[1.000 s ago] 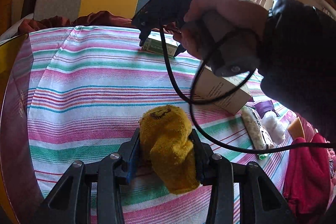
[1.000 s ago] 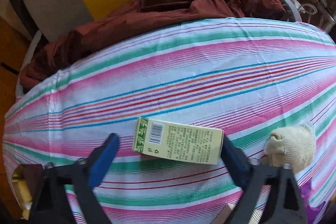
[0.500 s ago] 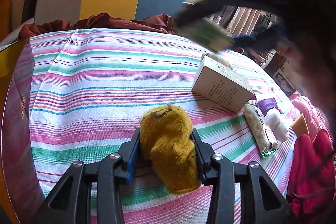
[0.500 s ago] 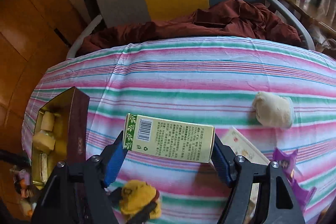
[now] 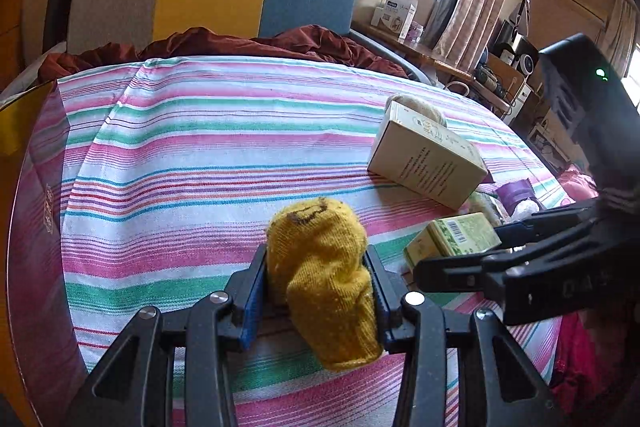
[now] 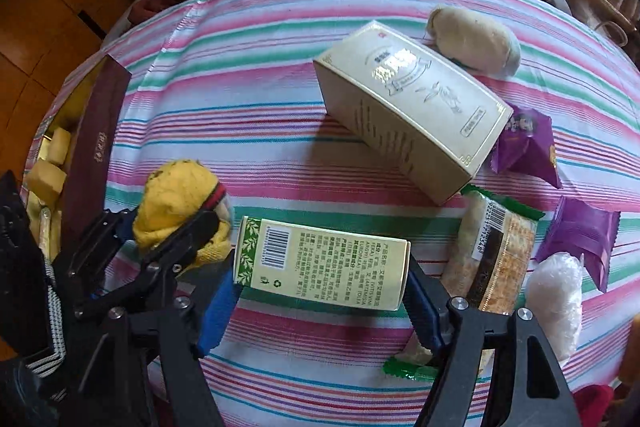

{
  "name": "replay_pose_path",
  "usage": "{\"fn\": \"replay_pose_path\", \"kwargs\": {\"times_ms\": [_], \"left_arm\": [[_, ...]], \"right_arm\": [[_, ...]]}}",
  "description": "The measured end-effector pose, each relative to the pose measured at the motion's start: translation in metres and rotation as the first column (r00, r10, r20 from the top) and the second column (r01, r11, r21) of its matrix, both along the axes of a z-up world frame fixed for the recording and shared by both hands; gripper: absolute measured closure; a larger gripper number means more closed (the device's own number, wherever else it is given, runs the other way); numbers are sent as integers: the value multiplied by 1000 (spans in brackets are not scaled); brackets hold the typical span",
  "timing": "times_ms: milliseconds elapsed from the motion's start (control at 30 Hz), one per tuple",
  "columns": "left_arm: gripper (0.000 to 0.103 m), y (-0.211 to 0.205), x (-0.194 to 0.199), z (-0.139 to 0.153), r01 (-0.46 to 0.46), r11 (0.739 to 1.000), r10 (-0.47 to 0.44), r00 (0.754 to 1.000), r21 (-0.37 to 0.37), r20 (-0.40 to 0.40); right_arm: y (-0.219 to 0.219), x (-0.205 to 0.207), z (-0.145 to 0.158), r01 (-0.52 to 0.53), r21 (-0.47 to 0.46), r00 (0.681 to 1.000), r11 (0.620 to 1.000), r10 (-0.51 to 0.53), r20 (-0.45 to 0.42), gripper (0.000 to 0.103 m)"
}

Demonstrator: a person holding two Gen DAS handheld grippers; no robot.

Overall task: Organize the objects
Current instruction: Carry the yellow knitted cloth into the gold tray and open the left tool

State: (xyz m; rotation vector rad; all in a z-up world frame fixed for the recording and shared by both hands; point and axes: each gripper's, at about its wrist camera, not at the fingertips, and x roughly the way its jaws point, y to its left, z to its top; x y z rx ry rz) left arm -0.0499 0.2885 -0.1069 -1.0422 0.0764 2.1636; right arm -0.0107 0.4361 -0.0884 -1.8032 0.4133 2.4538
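Striped pink, green and white cloth (image 6: 248, 75) covers a round table, with a grey, yellow and blue chair back behind it. Taking the large cream cardboard box (image 6: 412, 107) lying mid-table as landmark: far to its left, at the table edge, sits an open dark red tray (image 6: 96, 147) of pale blocks. Nearer, lower left of it, the left gripper (image 5: 318, 291) holds a rolled yellow knitted sock (image 5: 320, 279), jaws narrow and pressed on it. Just below the cream box, the right gripper (image 6: 320, 301) spans a flat green and cream carton (image 6: 320, 267); its jaws are opening around the carton. Right of the cream box lie purple snack packets (image 6: 528, 147) and a cracker packet (image 6: 496, 259).

Likely risks: the two grippers sit close and could collide, or the freed carton could nudge the cracker packet. Open cloth lies above and left of the cream box.
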Motion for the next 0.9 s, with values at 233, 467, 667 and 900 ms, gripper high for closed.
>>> {"fn": "replay_pose_path", "kwargs": {"times_ms": [233, 467, 667, 900], "left_arm": [[57, -2, 4, 1, 3, 1000, -3, 1000, -16, -8], [57, -4, 3, 2, 4, 1000, -4, 1000, -13, 0], [60, -8, 9, 6, -5, 999, 5, 1000, -42, 2], [62, -33, 41, 31, 48, 998, -48, 999, -31, -15]], "right_arm": [[5, -3, -5, 5, -48, 1000, 999, -4, 6, 13], [6, -3, -7, 14, -74, 1000, 997, -13, 5, 5], [18, -3, -7, 48, -164, 999, 985, -50, -10, 0], [22, -4, -8, 64, -194, 997, 979, -69, -16, 0]]}}
